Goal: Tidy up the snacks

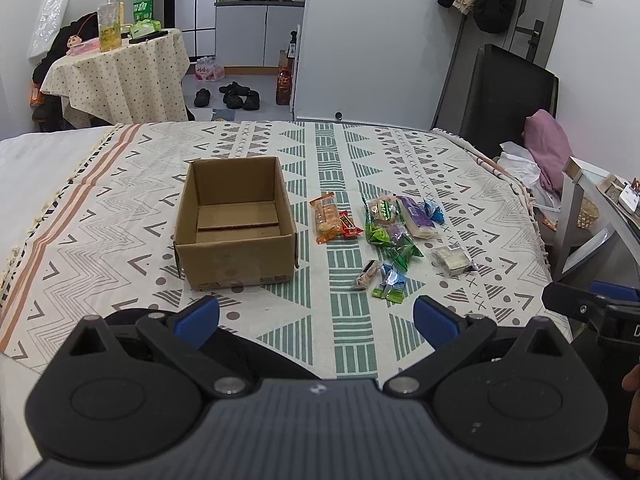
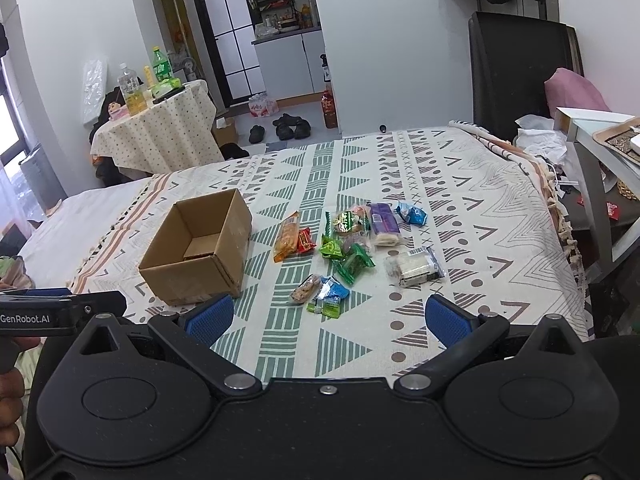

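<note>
An open, empty cardboard box [image 1: 234, 222] stands on the patterned bedspread [image 1: 120, 216]; it also shows in the right wrist view [image 2: 200, 250]. To its right lie several wrapped snacks: an orange cracker pack [image 1: 325, 218], a red bar [image 1: 349, 226], green packets [image 1: 394, 242], a purple-white pack [image 1: 416, 218], a clear pack of white pieces [image 1: 452, 260] and small blue-green packets [image 1: 390, 284]. My left gripper [image 1: 316, 316] is open and empty, near the bed's front edge. My right gripper [image 2: 330, 316] is open and empty, just short of the small packets [image 2: 328, 296].
A small round table with bottles [image 1: 120, 64] stands at the far left. Shoes [image 1: 236, 94] lie on the floor beyond the bed. A black chair [image 2: 520, 68] and a white side table [image 2: 600, 140] stand at the right, with clothes piled beside them.
</note>
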Motion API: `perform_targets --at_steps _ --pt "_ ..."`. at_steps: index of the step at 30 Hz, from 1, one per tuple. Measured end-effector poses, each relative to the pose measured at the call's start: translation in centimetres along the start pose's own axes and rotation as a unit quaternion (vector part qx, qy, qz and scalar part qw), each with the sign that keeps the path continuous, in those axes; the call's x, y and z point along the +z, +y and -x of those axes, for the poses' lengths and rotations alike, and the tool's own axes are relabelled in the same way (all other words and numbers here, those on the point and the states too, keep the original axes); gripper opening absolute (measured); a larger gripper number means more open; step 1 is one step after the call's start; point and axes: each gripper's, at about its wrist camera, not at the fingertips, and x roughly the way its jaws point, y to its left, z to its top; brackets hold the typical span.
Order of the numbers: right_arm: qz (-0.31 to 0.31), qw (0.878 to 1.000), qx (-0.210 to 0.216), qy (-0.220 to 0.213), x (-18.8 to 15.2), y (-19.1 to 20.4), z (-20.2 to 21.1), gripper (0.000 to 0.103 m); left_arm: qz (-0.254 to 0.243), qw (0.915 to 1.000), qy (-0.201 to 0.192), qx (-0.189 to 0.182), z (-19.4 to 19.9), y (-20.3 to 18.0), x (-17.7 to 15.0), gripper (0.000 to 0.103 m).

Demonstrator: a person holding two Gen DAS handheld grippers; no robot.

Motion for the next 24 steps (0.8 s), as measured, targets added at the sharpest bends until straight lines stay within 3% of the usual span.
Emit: perform_targets --at_steps 24 --pt "0.003 1.000 -0.001 -0.003 0.14 0.00 0.42 0.103 0.000 1.0000 -0.001 -0.003 0.38 -0.37 0.13 0.103"
